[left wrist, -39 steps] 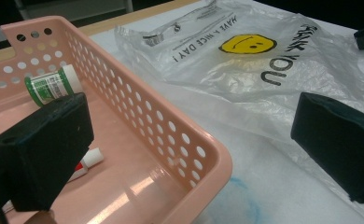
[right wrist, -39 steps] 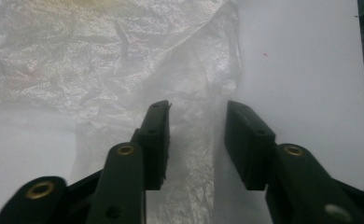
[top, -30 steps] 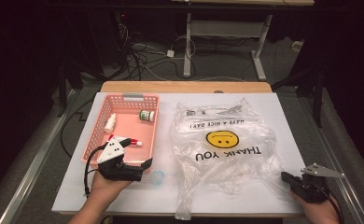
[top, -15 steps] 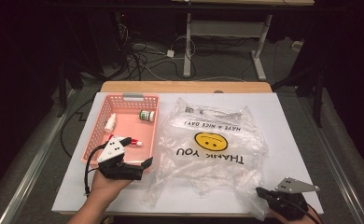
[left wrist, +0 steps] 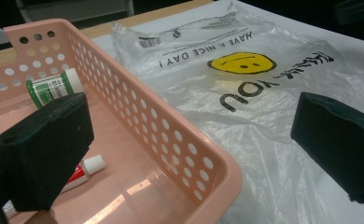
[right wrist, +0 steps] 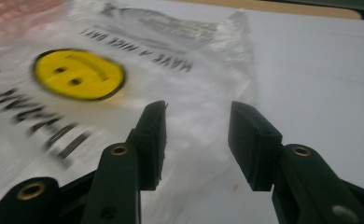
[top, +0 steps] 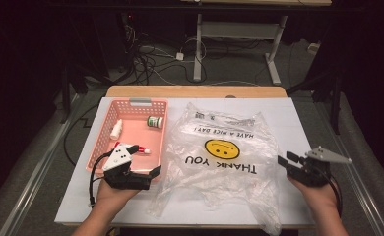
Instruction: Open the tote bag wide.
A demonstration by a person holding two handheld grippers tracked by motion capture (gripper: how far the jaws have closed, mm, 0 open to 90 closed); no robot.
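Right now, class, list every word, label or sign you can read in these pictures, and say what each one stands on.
"THANK YOU": on the clear plastic bag, below its yellow smiley face.
"HAVE A NICE DAY!": on the same bag, above the face.
Small print near the bag's top edge: too small to read.
Green label on the small bottle in the pink basket: too blurred to read.

Clear plastic bag with yellow smiley, lying flat and crumpled, just beside pink basket

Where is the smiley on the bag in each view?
High view: smiley at centre, on the bag.
Left gripper view: smiley upper middle, right of the basket.
Right gripper view: smiley upper left.
Shared landmark: the HAVE A NICE DAY print.
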